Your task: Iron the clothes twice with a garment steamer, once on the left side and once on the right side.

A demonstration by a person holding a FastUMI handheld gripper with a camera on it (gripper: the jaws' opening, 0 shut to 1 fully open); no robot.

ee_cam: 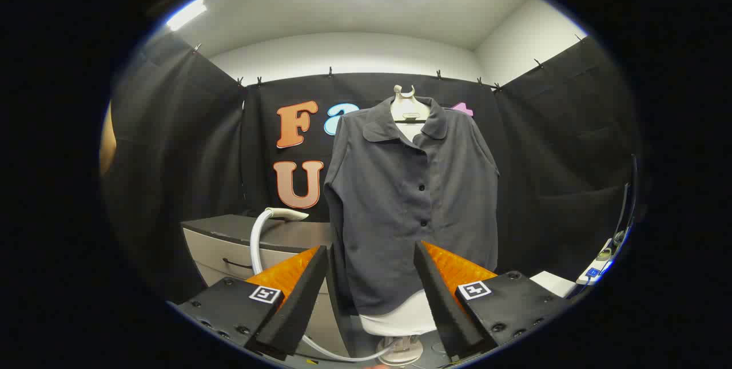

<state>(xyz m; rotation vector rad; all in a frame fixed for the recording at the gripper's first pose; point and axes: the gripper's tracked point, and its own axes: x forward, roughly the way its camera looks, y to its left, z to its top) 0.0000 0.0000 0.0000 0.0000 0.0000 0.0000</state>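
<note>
The gripper [372, 277] is hanging spread wide with nothing between its fingers, facing a grey shirt [412, 197] that is hanging upright on a pale stand [409, 107] beyond them, its length running top to bottom. The steamer head [284, 214] is lying on the cabinet [229, 243] near its back edge, left of the shirt, nozzle pointing toward the shirt, with its white hose [255, 246] curving down the cabinet's front.

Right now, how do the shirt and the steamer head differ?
The shirt is dark grey and hangs upright on a mannequin, beyond the open jaws of the gripper. The steamer head is white, small, and lies on a cabinet left of the shirt. Neither is held.
</note>
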